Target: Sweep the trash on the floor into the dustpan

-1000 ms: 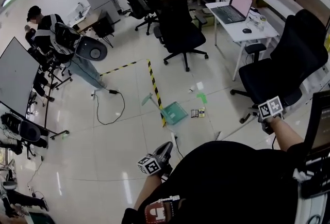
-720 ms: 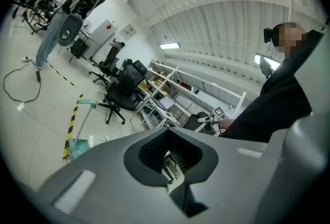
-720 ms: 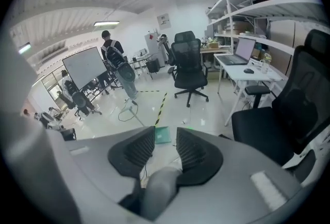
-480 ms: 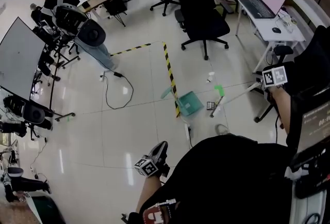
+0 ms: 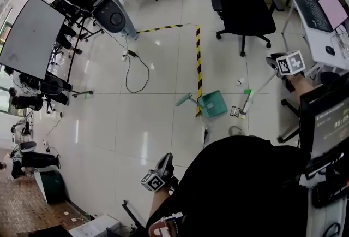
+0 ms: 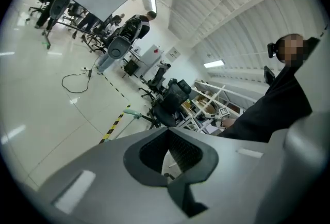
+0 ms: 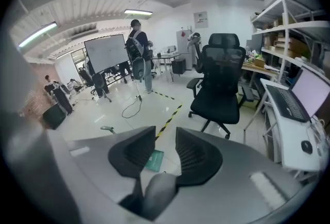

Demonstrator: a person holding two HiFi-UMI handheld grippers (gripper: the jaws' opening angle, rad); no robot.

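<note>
A green dustpan (image 5: 214, 104) lies on the white floor, its handle pointing left; it also shows between the right jaws (image 7: 154, 160). Just right of it lie small bits of trash (image 5: 236, 112), and one white scrap (image 5: 240, 82) lies farther back. The broom's green-and-white head (image 5: 247, 100) rests beside the trash, and its thin stick runs up to my right gripper (image 5: 282, 69) (image 7: 165, 133), which is shut on the broom handle. My left gripper (image 5: 164, 166) (image 6: 167, 132) hangs low by my body, shut and holding nothing.
A black office chair (image 5: 245, 12) stands behind the dustpan. Yellow-black tape (image 5: 198, 61) runs across the floor to the dustpan, and a loose cable (image 5: 136, 69) lies to its left. A desk with a laptop (image 5: 322, 6) is on the right, a whiteboard (image 5: 30, 34) on the left.
The head view has swung, so the dustpan, trash and broom sit farther right and higher. The broom head stays beside the trash. Both grippers keep their hold.
</note>
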